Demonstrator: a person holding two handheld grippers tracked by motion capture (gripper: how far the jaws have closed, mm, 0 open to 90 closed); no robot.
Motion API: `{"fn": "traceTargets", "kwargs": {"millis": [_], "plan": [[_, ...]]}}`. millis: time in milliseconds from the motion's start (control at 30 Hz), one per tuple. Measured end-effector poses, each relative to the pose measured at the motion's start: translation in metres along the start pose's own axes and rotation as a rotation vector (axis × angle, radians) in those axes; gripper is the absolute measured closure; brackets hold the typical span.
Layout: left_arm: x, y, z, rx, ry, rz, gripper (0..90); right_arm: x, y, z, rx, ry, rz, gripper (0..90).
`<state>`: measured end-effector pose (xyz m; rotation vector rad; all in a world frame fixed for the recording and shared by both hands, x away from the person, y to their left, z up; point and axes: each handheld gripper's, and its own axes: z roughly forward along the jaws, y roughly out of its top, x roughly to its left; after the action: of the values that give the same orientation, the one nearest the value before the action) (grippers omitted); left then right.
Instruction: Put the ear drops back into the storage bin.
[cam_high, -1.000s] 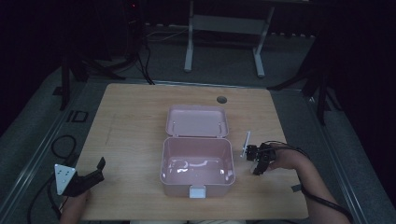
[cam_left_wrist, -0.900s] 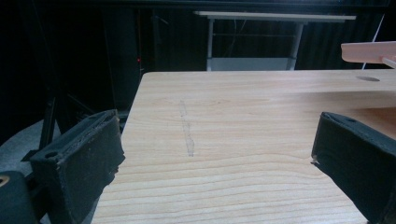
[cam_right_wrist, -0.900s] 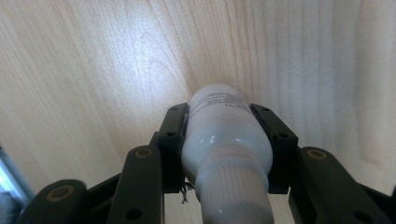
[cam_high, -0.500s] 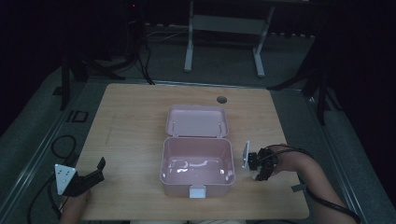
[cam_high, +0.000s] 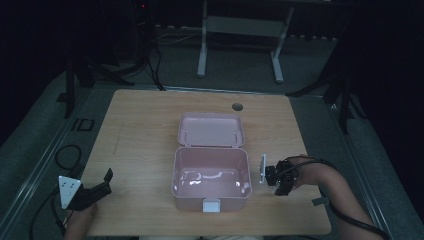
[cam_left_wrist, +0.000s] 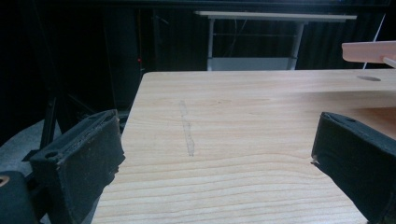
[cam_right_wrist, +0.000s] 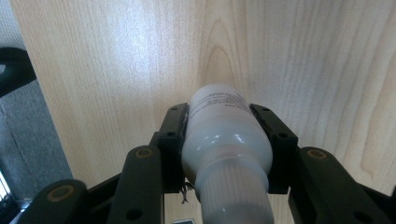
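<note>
An open pink box (cam_high: 210, 197) stands mid-table, its lid (cam_high: 211, 130) folded back behind it. Just right of the box, my right gripper (cam_high: 280, 181) points down at the wooden table (cam_high: 140, 130). In the right gripper view, the right gripper (cam_right_wrist: 218, 112) is shut on a white bottle (cam_right_wrist: 224, 135) with a ribbed cap, and both pads press its sides. My left gripper (cam_high: 101, 185) rests at the table's near left corner. Its jaws stand wide apart with nothing between them, as the left gripper view shows of the left gripper (cam_left_wrist: 217, 128).
A round cable hole (cam_high: 237, 106) lies in the table behind the lid. Bare wood stretches left of the box. Cables (cam_high: 67, 152) lie on the floor at the left, and a metal stand (cam_high: 240, 30) is beyond the table's far edge.
My right gripper has shifted a little toward the table's near edge, still beside the box and holding the bottle. The left gripper has stayed where it was.
</note>
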<state>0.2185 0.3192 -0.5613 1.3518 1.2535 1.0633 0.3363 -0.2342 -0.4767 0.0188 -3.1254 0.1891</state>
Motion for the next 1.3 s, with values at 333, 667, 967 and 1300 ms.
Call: {"fn": "traceTargets", "kwargs": {"millis": [333, 667, 967, 1300], "plan": [[0.0, 0.0, 0.0, 0.001, 0.001, -0.001, 2.0, 0.003, 0.001, -0.023, -0.027, -0.005, -0.018, 59.7], [0.0, 0.0, 0.0, 0.002, 0.001, -0.001, 2.0, 0.008, 0.006, -0.058, -0.037, -0.033, -0.015, 59.7], [0.0, 0.0, 0.0, 0.001, 0.002, -0.001, 2.0, 0.011, 0.012, -0.082, -0.031, -0.044, -0.009, 59.7], [0.0, 0.0, 0.0, 0.001, 0.002, -0.001, 2.0, 0.011, 0.027, -0.111, -0.041, -0.069, -0.003, 59.7]]}}
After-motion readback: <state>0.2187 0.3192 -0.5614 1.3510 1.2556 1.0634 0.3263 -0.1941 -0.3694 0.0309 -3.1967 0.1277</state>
